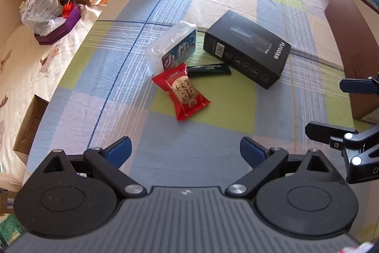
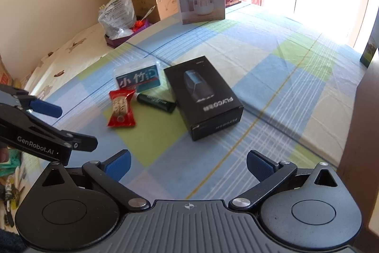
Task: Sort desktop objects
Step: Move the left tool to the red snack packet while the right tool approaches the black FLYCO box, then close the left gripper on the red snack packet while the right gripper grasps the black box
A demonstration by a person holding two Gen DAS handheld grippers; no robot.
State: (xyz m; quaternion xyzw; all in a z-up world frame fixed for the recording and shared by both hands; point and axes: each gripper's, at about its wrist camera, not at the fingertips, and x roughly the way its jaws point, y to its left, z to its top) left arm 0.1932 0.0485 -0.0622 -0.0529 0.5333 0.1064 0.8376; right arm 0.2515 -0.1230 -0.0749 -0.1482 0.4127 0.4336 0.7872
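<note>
Four things lay bunched on the cloth point(image 1: 78, 96) at my twelve o'clock: tissue pack point(image 1: 171, 46), red snack point(image 1: 182, 91), green tube point(image 1: 209, 69), black box point(image 1: 246, 48). My left gripper point(image 1: 186, 151) hung wide apart and empty; so did the right gripper point(image 2: 188, 164). I judged the snack, nearest, the best first pick: come down straight, pinch across its puffed middle, and keep clear of the tube at its one o'clock.

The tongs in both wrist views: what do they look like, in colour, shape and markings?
Both the left tongs and the right tongs have black link arms with silver pivots, round black discs, a ribbed grey base and blue ribbed pads. White lettering "GenRobot.AI" runs along the left one's side. No cables or sleeves show.
</note>
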